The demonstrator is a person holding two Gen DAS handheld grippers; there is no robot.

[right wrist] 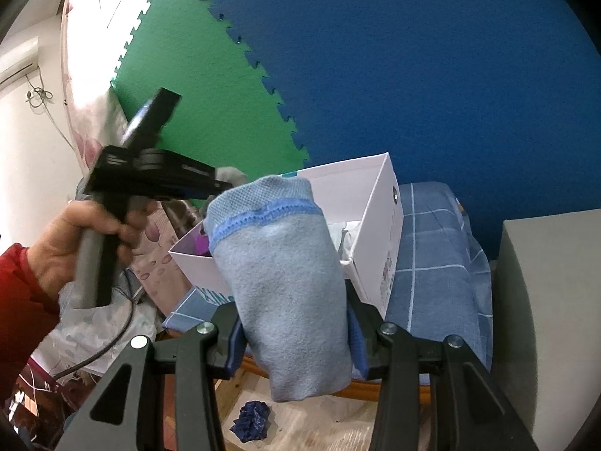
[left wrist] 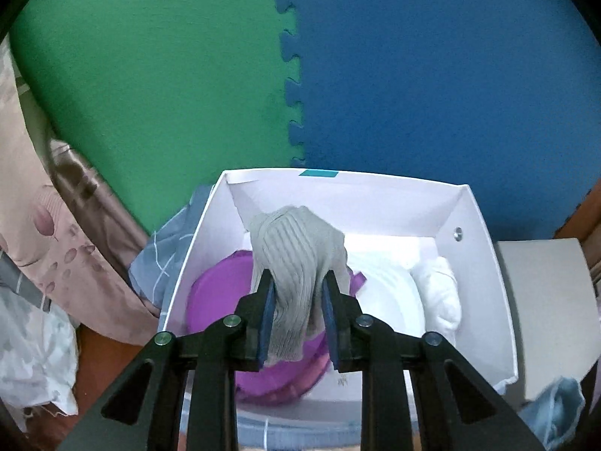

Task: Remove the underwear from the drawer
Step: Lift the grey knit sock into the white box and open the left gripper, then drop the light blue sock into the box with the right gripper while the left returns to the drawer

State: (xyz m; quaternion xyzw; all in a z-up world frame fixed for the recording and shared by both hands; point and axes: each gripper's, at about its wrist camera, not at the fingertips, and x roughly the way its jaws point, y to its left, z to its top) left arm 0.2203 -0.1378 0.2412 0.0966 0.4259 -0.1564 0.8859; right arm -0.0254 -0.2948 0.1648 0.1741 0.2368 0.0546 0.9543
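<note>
Both grippers hold underwear lifted from the white cardboard drawer box [left wrist: 484, 263].
Left gripper [left wrist: 298, 315] clamps a grey ribbed garment [left wrist: 296, 251] just above the box, clearing its walls; right gripper [right wrist: 295, 323] pinches a light-blue folded brief [right wrist: 281, 282] in front of it, hiding the contents beyond, with purple and white pieces half buried.

Each handheld tool is matte black plastic with angular arms, triangular cut-outs and round silver screw heads at the pivots. The left gripper [left wrist: 298, 312] carries dark blue pads on its fingers [left wrist: 267, 319]; so does the right gripper [right wrist: 295, 334]. The person's left hand [right wrist: 75, 248] emerges from a red sleeve [right wrist: 18, 308].
</note>
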